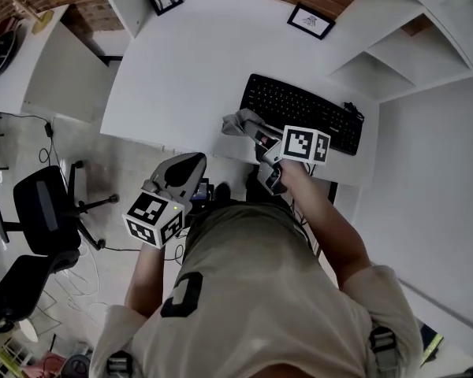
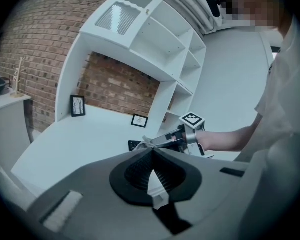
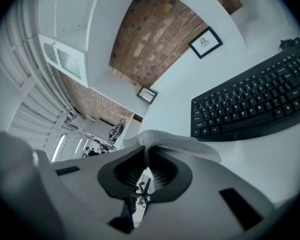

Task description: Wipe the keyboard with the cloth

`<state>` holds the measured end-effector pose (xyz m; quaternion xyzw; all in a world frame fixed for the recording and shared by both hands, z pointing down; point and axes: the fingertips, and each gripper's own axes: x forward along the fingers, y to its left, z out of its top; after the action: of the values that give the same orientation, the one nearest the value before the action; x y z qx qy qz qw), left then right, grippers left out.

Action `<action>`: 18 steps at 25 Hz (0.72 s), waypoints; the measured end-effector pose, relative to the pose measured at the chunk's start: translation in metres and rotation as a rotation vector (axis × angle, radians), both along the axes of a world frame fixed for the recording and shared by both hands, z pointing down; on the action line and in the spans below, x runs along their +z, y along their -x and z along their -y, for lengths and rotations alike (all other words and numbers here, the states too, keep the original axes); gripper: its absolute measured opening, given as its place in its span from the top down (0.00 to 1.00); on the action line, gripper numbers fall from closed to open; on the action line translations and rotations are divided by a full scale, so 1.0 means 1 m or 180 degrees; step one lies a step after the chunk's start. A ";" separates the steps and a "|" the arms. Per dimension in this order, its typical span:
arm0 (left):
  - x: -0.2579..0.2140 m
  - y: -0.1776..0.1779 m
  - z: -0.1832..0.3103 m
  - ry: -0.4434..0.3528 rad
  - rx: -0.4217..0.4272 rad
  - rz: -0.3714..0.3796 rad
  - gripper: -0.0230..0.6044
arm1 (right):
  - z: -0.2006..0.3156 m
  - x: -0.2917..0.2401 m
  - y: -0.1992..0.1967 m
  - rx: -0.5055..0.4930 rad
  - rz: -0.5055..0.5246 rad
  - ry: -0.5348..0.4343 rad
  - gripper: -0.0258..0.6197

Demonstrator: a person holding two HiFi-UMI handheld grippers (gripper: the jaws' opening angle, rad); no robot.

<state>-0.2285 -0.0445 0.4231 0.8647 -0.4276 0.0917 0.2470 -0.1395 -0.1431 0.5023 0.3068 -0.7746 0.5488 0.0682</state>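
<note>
The crumpled grey fabric cloth was pinched between the jaws of the right gripper, hanging just beside the near left corner of the black computer keyboard on the white table. No view settled whether it touched the keys. The wiping stroke seemed about to start. To do it well, the cloth's loose bulk should have been lowered flat onto the key tops, so that fabric rather than jaw tips met the keys. It should then have been drawn along the rows with light, even pressure, so the unheld keyboard did not slide. The right forearm reached forward over the table edge, its gripper angled towards the keyboard. The left gripper hung low off the table, close to the body, jaws pressed together on nothing.
</note>
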 end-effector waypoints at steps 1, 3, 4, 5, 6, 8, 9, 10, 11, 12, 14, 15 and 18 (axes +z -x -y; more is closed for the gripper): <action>0.003 0.001 0.004 0.0034 0.0002 0.0012 0.96 | 0.012 0.010 0.001 0.0034 -0.0038 0.0043 0.94; 0.011 0.003 0.010 0.0108 0.0015 0.0059 0.96 | 0.032 0.030 0.004 0.0112 -0.0108 0.0124 0.94; 0.014 0.004 0.012 0.0151 0.0021 0.0070 0.96 | 0.039 0.039 0.005 0.0151 -0.0157 0.0160 0.94; 0.017 0.003 0.012 0.0191 0.0026 0.0066 0.96 | 0.045 0.048 0.006 0.0179 -0.0221 0.0185 0.94; 0.020 0.002 0.013 0.0223 0.0034 0.0054 0.96 | 0.051 0.056 0.007 0.0188 -0.0302 0.0192 0.94; 0.024 -0.001 0.015 0.0259 0.0054 0.0051 0.96 | 0.061 0.070 0.007 0.0132 -0.0538 0.0140 0.94; 0.026 -0.002 0.017 0.0267 0.0062 0.0060 0.96 | 0.066 0.077 0.007 0.0059 -0.0709 0.0085 0.94; 0.027 -0.004 0.019 0.0275 0.0068 0.0069 0.96 | 0.070 0.082 0.006 -0.0048 -0.0916 0.0011 0.94; 0.029 -0.005 0.021 0.0284 0.0070 0.0073 0.96 | 0.073 0.088 0.005 -0.0180 -0.1146 -0.0083 0.94; 0.030 -0.005 0.022 0.0294 0.0068 0.0071 0.96 | 0.076 0.092 0.004 -0.0320 -0.1380 -0.0188 0.94; 0.032 -0.006 0.024 0.0305 0.0062 0.0065 0.96 | 0.080 0.099 0.002 -0.0576 -0.1790 -0.0390 0.94; 0.033 -0.005 0.023 0.0307 0.0056 0.0069 0.96 | 0.081 0.102 0.001 -0.0686 -0.1961 -0.0483 0.94; 0.038 -0.002 0.020 0.0315 0.0012 0.0104 0.96 | 0.087 0.111 -0.002 -0.1026 -0.2466 -0.0831 0.94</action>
<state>-0.2262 -0.0649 0.4609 0.8506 -0.4249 0.1274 0.2823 -0.1374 -0.2297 0.6137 0.3711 -0.7927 0.2731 0.3991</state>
